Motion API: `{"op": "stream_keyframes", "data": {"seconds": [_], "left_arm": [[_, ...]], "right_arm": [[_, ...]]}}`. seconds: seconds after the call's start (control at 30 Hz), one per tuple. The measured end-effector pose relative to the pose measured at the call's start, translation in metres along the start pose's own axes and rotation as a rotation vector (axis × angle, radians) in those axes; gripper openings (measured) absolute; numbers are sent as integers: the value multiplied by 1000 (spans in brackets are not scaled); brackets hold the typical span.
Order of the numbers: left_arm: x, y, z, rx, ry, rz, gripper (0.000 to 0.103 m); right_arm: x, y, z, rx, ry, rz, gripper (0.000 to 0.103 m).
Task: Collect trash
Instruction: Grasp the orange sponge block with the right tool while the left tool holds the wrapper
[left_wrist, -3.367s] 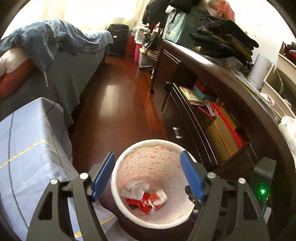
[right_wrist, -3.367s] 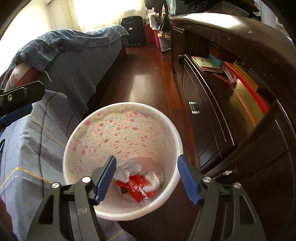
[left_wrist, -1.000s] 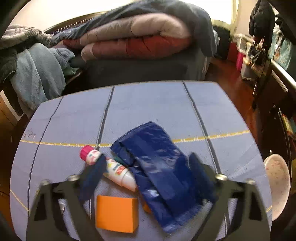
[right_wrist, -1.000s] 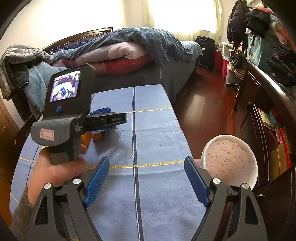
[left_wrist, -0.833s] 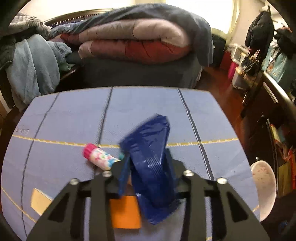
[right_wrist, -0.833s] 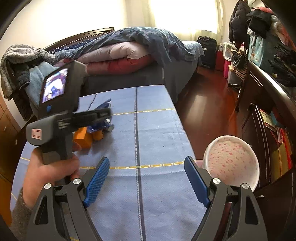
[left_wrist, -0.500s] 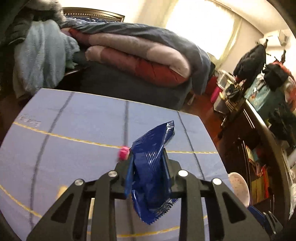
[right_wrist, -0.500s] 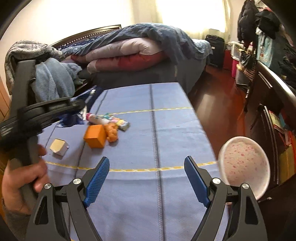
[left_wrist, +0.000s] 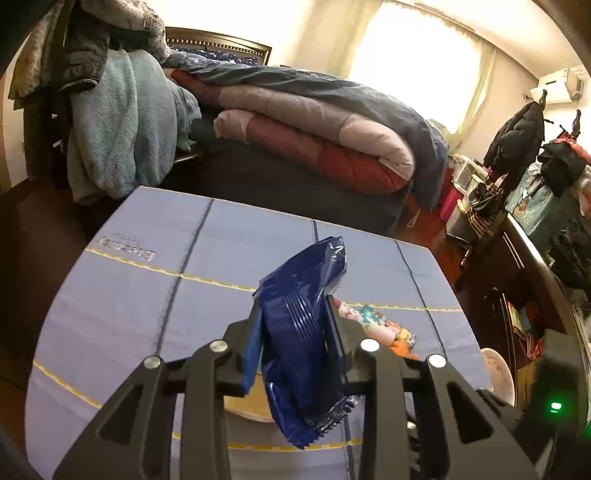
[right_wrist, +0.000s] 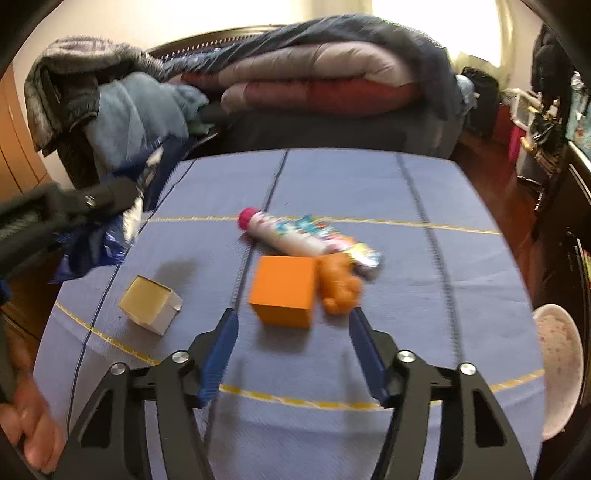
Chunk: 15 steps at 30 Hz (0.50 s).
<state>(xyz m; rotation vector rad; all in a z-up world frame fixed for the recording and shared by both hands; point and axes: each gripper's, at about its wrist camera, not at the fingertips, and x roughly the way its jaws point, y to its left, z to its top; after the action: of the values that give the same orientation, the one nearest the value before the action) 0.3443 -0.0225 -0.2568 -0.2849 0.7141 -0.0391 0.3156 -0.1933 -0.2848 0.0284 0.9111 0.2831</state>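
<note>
A dark blue wrapper (left_wrist: 303, 343) stands nearly upright in the left gripper (left_wrist: 293, 339), its jaws closed tight against the packet's two sides, the crimped lower end hanging below the fingers and the top corner rising above them, clear of the blue cloth (left_wrist: 236, 251) that covers the table. From the right wrist view the same wrapper (right_wrist: 110, 229) shows at the far left edge, clamped in the blurred black left gripper (right_wrist: 107, 195) above the cloth's left border. The right gripper (right_wrist: 293, 354) hangs over the near part of the cloth with its blue fingers (right_wrist: 218, 354) spread wide and nothing between them. Just beyond its tips sits an orange block (right_wrist: 284, 291), touching an orange toy (right_wrist: 340, 286) on its right; behind these lie a pink-capped tube (right_wrist: 280, 234) and a colourful wrapper (right_wrist: 354, 251). A small open box (right_wrist: 151, 304) stands to the left, apart from the block. The flowered bin (right_wrist: 557, 365) sits off the table's right edge, well away from the held wrapper.
</note>
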Motion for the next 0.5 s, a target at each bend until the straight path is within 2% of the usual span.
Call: {"op": "stream_keyframes", "data": {"seconds": [0.07, 0.13, 0.2, 0.23, 0.33, 0.5], "left_arm": [[-2, 3, 1, 2, -5, 7, 34], [-3, 7, 3, 2, -8, 9, 34], [-4, 10, 3, 0, -9, 7, 34], [-5, 11, 3, 0, -11, 5, 34], [-8, 11, 3, 5, -15, 0, 34], [-14, 6, 2, 14, -23, -17, 34]], "right_arm": [[8, 7, 3, -9, 0, -9, 61], [14, 12, 7, -14, 1, -14, 55], [18, 13, 8, -17, 1, -34, 38], [18, 12, 9, -20, -2, -49, 36], [13, 8, 7, 9, -1, -8, 35], [-11, -2, 0, 39, -29, 5, 35]]}}
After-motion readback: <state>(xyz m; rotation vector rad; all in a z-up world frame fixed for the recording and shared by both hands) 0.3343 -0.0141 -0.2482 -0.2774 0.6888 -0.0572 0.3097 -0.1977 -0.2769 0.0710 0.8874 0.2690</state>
